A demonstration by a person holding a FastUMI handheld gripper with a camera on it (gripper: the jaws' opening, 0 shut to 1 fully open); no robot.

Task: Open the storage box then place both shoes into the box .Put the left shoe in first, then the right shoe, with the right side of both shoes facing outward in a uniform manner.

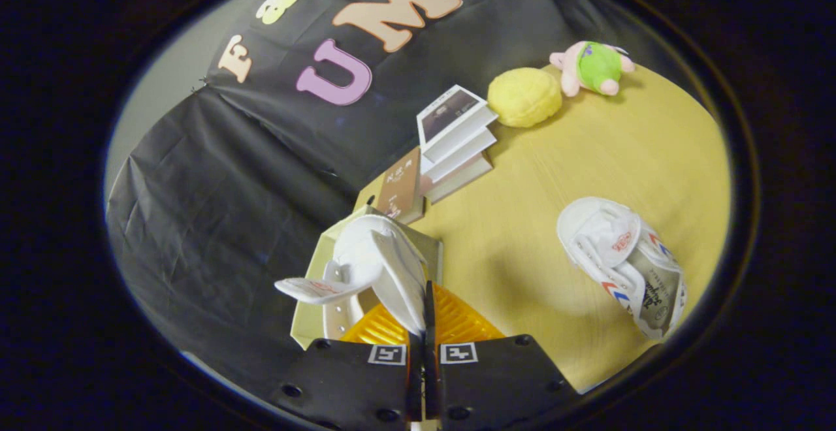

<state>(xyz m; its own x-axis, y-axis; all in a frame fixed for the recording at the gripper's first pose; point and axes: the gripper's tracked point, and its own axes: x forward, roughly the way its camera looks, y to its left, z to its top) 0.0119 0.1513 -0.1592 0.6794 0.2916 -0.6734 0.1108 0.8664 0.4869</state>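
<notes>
Gripper pinching a thin white part of a white shoe, fingers drawn almost together on it, both pressing the material between them. Hanging that shoe over the storage box, a pale box with an orange ribbed part showing just ahead of the fingers. Dangling with the tongue flopping out to one side, red print on it too small to read. Hard telling whether the shoe is touching the box or just above it.

Lying well apart on the yellow wooden table, off to the side of the fingers and beyond them: the second shoe, white with red and blue chevron stripes along its side, resting on its side with the opening and tongue turned toward the box. Impossible telling left from right for either shoe.

Sitting beyond the box: a brown book leaning close against the box's far edge, and just beside it a slanting stack of books, the top one showing a dark cover picture. Resting farther along the table near the black cloth wall: a round yellow plush, and near it a pink plush toy in a green top.
</notes>
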